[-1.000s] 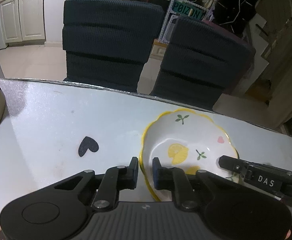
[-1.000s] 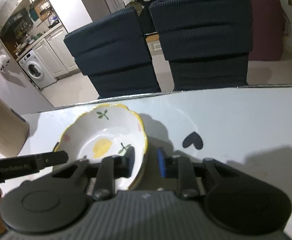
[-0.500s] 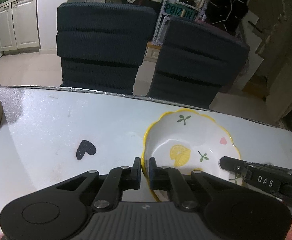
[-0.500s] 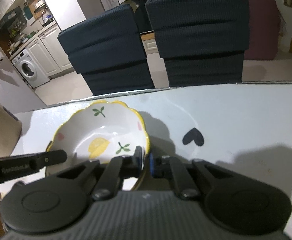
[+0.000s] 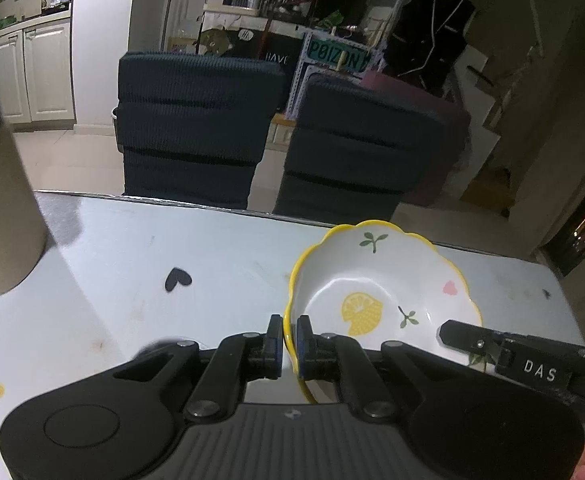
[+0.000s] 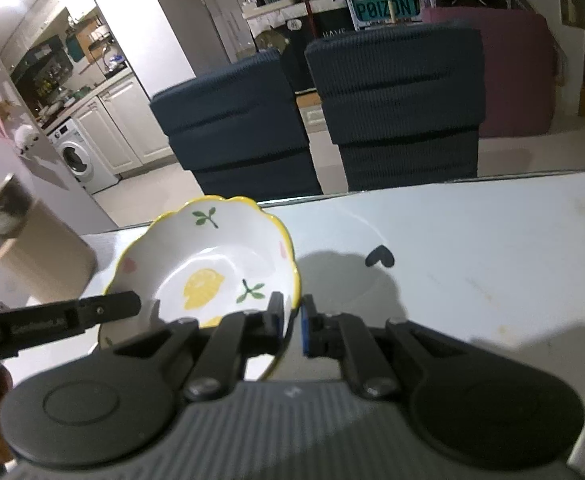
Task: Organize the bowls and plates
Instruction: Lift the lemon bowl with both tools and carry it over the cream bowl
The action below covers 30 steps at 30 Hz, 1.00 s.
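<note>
Above the white table (image 5: 212, 248), you've got the lemon bowl (image 5: 380, 280) pinched from both sides: left gripper (image 5: 289, 344) clamps its left rim, right gripper (image 6: 292, 320) its right rim. Neither hand's nearer, so whichever way it goes next, keep them level.

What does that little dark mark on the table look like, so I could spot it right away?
Start at the white table in front of the two dark chairs. On its bare top, apart from the bowl, lies a small black heart. It is flat and plain black, while the bowl is white with a wavy yellow rim and a lemon painted inside.
</note>
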Tool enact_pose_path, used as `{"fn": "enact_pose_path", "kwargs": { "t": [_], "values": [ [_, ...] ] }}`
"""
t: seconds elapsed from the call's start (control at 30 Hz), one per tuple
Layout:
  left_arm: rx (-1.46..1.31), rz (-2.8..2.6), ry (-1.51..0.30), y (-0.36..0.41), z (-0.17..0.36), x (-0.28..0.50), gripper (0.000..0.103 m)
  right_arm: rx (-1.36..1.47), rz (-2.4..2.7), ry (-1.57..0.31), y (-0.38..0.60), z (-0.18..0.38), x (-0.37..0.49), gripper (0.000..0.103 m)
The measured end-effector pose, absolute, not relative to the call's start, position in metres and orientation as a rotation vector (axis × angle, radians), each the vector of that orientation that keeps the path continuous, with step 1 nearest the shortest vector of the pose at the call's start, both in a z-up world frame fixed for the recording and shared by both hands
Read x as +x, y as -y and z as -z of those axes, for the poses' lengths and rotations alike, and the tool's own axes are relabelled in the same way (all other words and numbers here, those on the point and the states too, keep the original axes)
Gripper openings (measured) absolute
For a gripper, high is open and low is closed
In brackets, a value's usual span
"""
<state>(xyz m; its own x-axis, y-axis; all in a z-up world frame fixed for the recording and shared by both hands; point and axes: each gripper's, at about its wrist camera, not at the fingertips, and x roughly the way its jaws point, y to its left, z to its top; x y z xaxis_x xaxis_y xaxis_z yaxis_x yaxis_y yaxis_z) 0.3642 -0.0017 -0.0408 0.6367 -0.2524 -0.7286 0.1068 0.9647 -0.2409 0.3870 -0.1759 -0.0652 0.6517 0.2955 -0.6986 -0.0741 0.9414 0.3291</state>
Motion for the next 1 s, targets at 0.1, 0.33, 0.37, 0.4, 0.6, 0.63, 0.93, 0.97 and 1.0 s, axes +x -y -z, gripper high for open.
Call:
{"fn": "enact_pose_path", "kwargs": {
  "t": [0.1,0.33,0.37,0.4,0.6,0.63,0.93,0.97,1.0],
  "values": [
    [-0.188,0.210,-0.836,0.001,0.029,0.339,0.006,0.277,-0.218,-0.822,0.175,0.055,0.362,0.010],
    [-0.195,0.222,-0.817,-0.003,0.016,0.274,0.006,0.295,-0.246,-0.802,0.179,0.037,0.301,0.010],
    [-0.198,0.224,-0.814,-0.004,0.015,0.265,0.006,0.292,-0.249,-0.800,0.179,0.035,0.293,0.010],
    [-0.198,0.226,-0.809,-0.005,0.013,0.256,0.006,0.289,-0.251,-0.798,0.179,0.033,0.286,0.010],
    [-0.196,0.239,-0.801,-0.011,0.012,0.204,0.006,0.283,-0.262,-0.790,0.176,0.026,0.234,0.010],
    [-0.194,0.240,-0.802,-0.012,0.014,0.196,0.006,0.286,-0.265,-0.792,0.174,0.028,0.228,0.010],
    [-0.225,0.243,-0.818,-0.027,0.029,0.142,0.007,0.304,-0.270,-0.821,0.167,0.036,0.184,0.010],
    [-0.221,0.243,-0.818,-0.028,0.030,0.138,0.007,0.303,-0.270,-0.823,0.166,0.037,0.182,0.010],
    [-0.216,0.243,-0.817,-0.028,0.032,0.135,0.007,0.305,-0.269,-0.826,0.166,0.038,0.179,0.010]
  ]
}}
